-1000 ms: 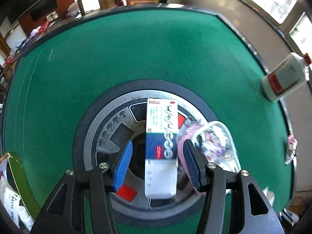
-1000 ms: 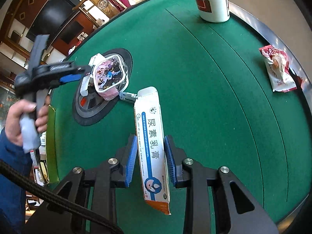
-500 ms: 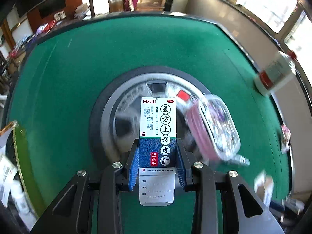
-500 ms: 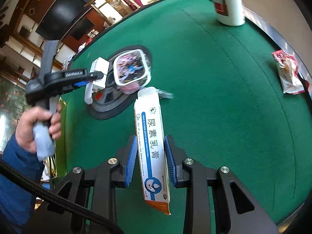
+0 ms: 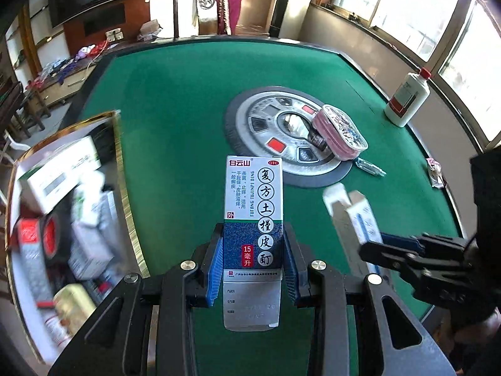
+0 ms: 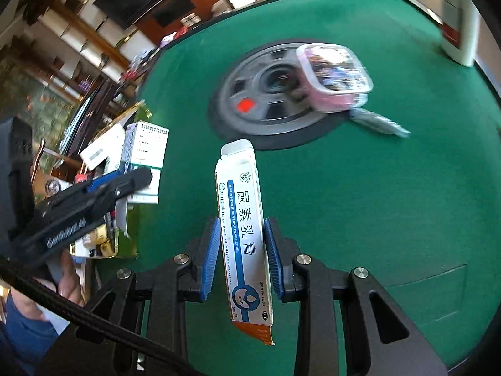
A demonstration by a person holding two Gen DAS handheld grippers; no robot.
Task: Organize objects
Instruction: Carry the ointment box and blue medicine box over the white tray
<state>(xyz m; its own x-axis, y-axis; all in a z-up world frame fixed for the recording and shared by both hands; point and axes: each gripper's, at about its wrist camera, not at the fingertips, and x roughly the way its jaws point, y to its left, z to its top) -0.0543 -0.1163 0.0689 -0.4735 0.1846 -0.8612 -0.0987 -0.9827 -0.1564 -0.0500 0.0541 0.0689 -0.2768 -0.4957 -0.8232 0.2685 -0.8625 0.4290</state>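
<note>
Left gripper (image 5: 253, 268) jaws clamping 白云山 box (image 5: 253, 219), right gripper (image 6: 241, 253) jaws clamping 尿素乳膏 carton (image 6: 242, 219)

The gold-edged box (image 5: 120, 188) at nine o'clock on the counter (image 5: 188, 119) is smeared with blur, and I can't read the packs inside it. In the right wrist view the white bottle (image 6: 460, 25) at two o'clock is cut off by the frame edge. The pink case (image 6: 335, 72) and the foil strip (image 6: 379, 123) beside it are streaked. The left tongs (image 6: 142, 181) cover part of the small carton (image 6: 145, 150) they carry.
</note>
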